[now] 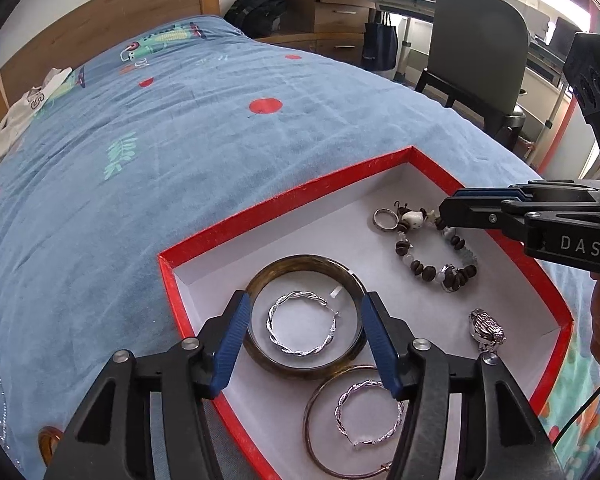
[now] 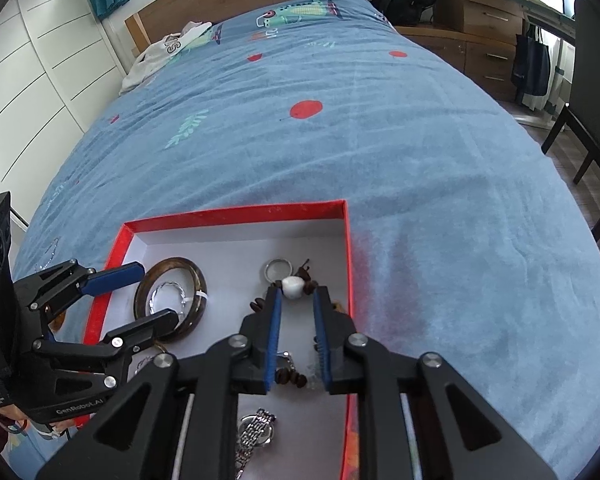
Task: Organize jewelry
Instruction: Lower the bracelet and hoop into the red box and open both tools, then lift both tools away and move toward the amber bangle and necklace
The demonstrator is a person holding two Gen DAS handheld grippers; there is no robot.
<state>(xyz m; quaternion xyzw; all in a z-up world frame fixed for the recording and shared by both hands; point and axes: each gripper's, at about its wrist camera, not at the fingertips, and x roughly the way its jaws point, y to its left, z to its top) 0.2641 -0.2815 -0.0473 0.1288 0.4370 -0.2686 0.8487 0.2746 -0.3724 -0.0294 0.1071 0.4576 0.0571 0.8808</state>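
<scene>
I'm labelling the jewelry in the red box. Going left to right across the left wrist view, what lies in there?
Dark bangle with a twisted silver hoop inside it → small silver ring → beaded bracelet → silver watch.

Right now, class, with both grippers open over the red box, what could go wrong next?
1. The left gripper straddles the dark bangle, which rings a silver hoop; closing could drag the hoop along.
2. The right gripper brackets the bead bracelet; its loose beads could slip from the pads or catch the small ring.
3. Pressing down could tilt the box on the soft bedspread.
</scene>
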